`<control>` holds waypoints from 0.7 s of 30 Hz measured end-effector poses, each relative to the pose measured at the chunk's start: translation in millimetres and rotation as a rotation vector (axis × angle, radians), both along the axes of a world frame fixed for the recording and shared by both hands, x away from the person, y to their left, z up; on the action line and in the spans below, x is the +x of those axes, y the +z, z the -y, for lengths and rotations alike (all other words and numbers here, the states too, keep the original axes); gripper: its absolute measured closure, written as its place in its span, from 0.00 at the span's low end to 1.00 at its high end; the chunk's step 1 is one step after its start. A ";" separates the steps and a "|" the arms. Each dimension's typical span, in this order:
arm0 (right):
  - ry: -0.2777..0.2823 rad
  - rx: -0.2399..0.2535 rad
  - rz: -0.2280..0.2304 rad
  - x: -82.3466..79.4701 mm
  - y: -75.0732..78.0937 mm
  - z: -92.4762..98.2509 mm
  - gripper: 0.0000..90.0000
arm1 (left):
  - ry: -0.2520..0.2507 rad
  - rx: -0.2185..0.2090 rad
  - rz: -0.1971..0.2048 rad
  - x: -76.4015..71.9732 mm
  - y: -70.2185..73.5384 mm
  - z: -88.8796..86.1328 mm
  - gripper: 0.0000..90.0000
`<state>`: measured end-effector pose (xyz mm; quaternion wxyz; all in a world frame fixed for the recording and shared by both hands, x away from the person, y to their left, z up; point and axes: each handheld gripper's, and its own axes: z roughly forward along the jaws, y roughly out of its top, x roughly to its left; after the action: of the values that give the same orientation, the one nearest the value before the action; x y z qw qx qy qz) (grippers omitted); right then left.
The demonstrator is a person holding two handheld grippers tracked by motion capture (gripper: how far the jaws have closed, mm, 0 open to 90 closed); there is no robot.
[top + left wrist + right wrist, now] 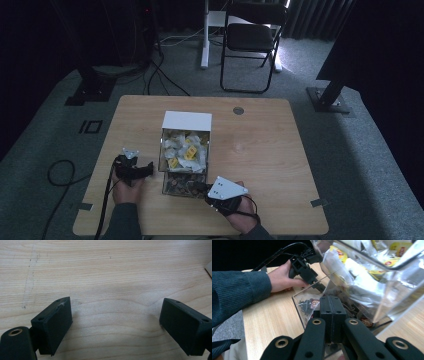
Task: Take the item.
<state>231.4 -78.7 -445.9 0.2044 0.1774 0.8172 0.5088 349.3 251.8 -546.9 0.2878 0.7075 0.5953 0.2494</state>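
Note:
A clear plastic dispenser box (186,121) with a white top stands mid-table. Its upper bin holds several white and yellow sachets (185,150); its low front tray (176,186) holds dark packets (308,305). My right gripper (198,186) reaches into that tray from the near right, jaws shut (332,300), and I see nothing between them. The sachets (337,253) show through the clear wall (392,297) above. My left gripper (149,170) rests on the table left of the box, open (116,320) over bare wood, its pads (58,323) wide apart. It also appears in the right gripper view (305,270), held by a hand (282,277).
The wooden table (260,150) has a round grommet (238,110) at the back. A folding chair (252,35) and stand legs sit on the carpet beyond. A cable (60,172) loops on the floor at the left. A dark sleeve (234,295) lies along the near edge.

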 end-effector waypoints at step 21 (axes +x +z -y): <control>-0.069 0.003 0.021 -1.1 8.3 31.9 1.00 | 0.000 0.000 0.000 0.1 0.0 0.0 0.13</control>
<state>230.4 -110.6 -437.6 0.2301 0.2003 0.8076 0.5046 349.3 251.8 -546.8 0.2877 0.7075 0.5954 0.2493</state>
